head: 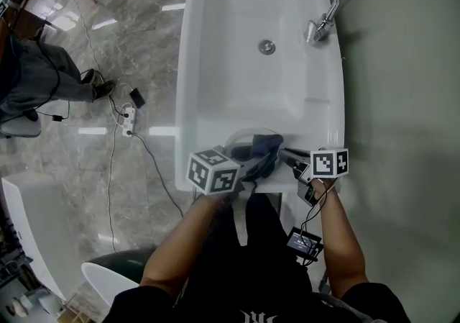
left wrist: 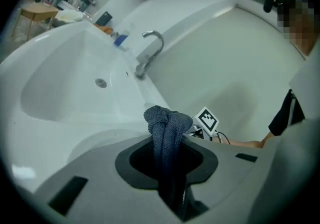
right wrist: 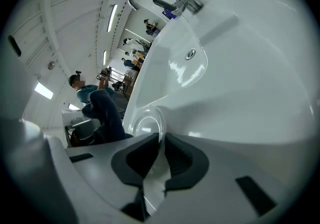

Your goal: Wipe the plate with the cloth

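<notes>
- right gripper (right wrist: pixel 161 155) is pinched narrow on the rim of the clear glass plate (right wrist: pixel 145 123). the plate's edge runs straight between my two pads, and the rest of the disc stands out ahead of the jaws.
- left gripper (left wrist: pixel 167 163) is clamped on the dark blue cloth (left wrist: pixel 167 123), which threads through the jaws and ends in a knotted wad just ahead of the tips.
- seen from the right gripper, the wad sits just left of the plate, close by its face. i cannot tell whether it touches the glass.
- beyond and below both grippers lies the white washbasin (head: pixel 215 62), with its faucet (head: pixel 320 8) well off past the right gripper. the plate hangs over the basin's near rim, between the two grippers.
- my read is that wiping has not properly begun. next i would press the wad on the face and rub.
- risk: i hold only a thin slice of smooth rim. a sideways push from the wad could lever the plate round or out of the pads, and it would drop onto the hard basin and chip or break.
- risk: the glass is see-through, so i judge contact poorly. pushing too far could knock the left jaws into the plate or the right gripper.
- risk: the wad could snag on the rim and drag out of the left jaws.
- risk: the patch under my right pads stays unwiped unless i regrip.
</notes>
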